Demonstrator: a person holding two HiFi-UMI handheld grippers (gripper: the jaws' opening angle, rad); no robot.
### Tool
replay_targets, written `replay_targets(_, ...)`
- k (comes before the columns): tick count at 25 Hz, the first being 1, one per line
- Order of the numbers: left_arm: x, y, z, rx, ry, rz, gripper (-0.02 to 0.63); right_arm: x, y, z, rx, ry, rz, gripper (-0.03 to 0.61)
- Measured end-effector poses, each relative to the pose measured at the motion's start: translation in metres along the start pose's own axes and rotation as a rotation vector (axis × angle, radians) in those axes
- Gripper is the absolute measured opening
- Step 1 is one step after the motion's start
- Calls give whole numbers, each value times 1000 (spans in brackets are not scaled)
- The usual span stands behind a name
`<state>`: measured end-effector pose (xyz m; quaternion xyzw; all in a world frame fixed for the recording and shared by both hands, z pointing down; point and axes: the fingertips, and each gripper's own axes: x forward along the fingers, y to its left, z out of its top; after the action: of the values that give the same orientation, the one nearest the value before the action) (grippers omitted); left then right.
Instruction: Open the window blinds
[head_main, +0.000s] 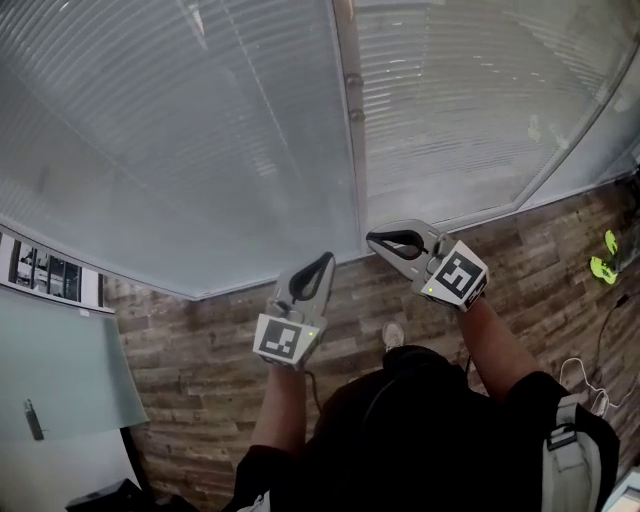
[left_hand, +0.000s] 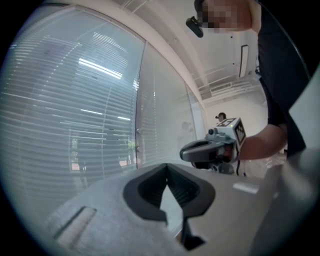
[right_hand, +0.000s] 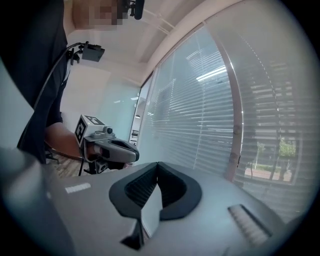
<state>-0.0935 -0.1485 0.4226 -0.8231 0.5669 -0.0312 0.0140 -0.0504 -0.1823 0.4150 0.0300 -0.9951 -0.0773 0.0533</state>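
Closed slatted window blinds (head_main: 200, 130) cover two panes, split by a pale upright post (head_main: 350, 150) that carries small knobs (head_main: 352, 80). The blinds also fill the left gripper view (left_hand: 75, 115) and the right gripper view (right_hand: 200, 115). My left gripper (head_main: 322, 260) is held level in front of the left pane, jaws shut and holding nothing (left_hand: 167, 166). My right gripper (head_main: 374, 240) hangs beside it near the foot of the post, also shut and holding nothing (right_hand: 158, 164). Neither gripper touches the blinds. Each shows in the other's view: the right gripper (left_hand: 186, 151), the left gripper (right_hand: 134, 152).
A wood-plank floor (head_main: 200, 340) runs up to the window's base. A pale glass panel (head_main: 60, 370) stands at the lower left. At the right edge, a yellow-green object (head_main: 605, 258) and a white cable (head_main: 590, 385) lie on the floor. My shoe (head_main: 393, 335) shows below the grippers.
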Motion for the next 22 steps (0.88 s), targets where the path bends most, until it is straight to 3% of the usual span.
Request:
replay_targets(12,66,18,14,75,7,94,5,-19,-74,1,7,-75,45,5)
replay_targets(22,101,18,24,95,46,90,3,-27,-120,2,-3,-127,19,5)
